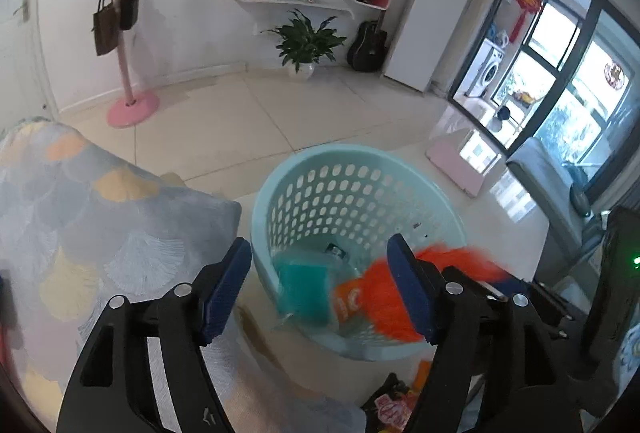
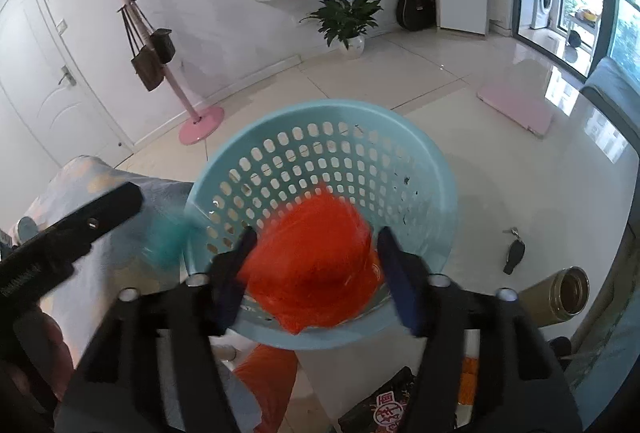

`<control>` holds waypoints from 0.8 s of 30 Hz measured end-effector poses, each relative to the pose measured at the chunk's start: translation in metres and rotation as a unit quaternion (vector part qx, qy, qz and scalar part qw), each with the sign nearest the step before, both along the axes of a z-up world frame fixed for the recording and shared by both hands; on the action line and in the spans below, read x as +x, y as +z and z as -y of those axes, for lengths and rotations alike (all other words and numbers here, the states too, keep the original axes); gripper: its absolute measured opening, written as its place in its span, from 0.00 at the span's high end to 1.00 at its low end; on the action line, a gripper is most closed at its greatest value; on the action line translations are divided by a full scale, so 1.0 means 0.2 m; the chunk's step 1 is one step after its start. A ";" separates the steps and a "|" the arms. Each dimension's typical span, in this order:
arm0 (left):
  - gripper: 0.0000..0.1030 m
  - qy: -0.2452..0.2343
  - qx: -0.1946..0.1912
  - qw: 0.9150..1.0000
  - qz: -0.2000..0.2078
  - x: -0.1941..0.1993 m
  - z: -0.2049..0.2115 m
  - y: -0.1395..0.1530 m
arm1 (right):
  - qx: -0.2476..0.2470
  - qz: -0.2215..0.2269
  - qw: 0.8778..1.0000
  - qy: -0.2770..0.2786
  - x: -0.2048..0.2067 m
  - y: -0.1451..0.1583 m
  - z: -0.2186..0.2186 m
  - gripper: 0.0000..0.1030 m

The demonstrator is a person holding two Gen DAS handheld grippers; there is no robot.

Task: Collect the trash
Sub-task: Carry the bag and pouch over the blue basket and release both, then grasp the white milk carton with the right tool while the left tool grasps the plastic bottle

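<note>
1. One basket (image 2: 420, 169), light blue plastic, round, its wall pierced with rows of oval holes, stands on the pale glossy tiled floor (image 1: 248, 121) beside a sofa arm (image 1: 80, 217) in grey fabric with fan-shaped prints.
2. Two grippers show, each with two black arms ending in dark blue ribbed pads. The left gripper (image 1: 324, 285) hangs over the near rim of the basket, its fingers spread wide with nothing between them.
3. The right gripper (image 2: 316, 273) is also spread apart; the orange wrapper (image 2: 316, 257), crinkled, shiny and blurred, lies between its fingers without visibly touching them, over the basket's opening.
4. One teal packet (image 1: 304, 289), flat and rectangular, blurred, is inside the basket next to the orange wrapper.
5. One dark snack bag (image 2: 384, 409) with red printed characters lies on the surface below the right gripper, outside the basket.
6. One metal flask (image 2: 568, 293), cylindrical, brass-coloured, open-mouthed, lies near one dark key fob (image 2: 514, 257).
</note>
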State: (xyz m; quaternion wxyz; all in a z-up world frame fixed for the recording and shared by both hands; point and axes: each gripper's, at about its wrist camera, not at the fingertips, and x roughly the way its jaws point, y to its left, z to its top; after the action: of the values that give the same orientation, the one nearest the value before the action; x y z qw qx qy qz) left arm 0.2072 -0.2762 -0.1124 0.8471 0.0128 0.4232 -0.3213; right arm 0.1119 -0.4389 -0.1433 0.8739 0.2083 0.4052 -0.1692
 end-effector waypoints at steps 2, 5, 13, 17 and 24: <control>0.33 0.002 -0.004 1.000 -0.004 -0.01 -0.01 -0.01 | 0.001 -0.002 1.000 -0.002 0.00 -0.01 0.01 0.42; 0.33 0.004 -0.008 1.000 0.000 -0.02 -0.03 0.01 | 0.006 0.002 1.000 -0.005 -0.02 0.00 0.02 0.42; 0.34 0.008 -0.018 1.000 0.017 -0.11 -0.11 0.08 | 0.000 0.015 1.000 0.005 -0.08 0.07 -0.04 0.42; 0.34 0.015 -0.027 0.999 0.037 -0.19 -0.19 0.17 | -0.003 0.029 0.999 0.020 -0.10 0.14 -0.11 0.42; 0.34 0.049 -0.045 0.994 0.081 -0.32 -0.41 0.36 | -0.012 0.060 0.996 0.064 -0.12 0.29 -0.31 0.42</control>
State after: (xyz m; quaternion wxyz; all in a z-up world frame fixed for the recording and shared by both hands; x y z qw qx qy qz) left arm 0.1427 -0.1934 -0.0409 0.8930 -0.0202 0.3380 -0.2965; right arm 0.0886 -0.3760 -0.0844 0.9083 0.1814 0.3620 -0.1053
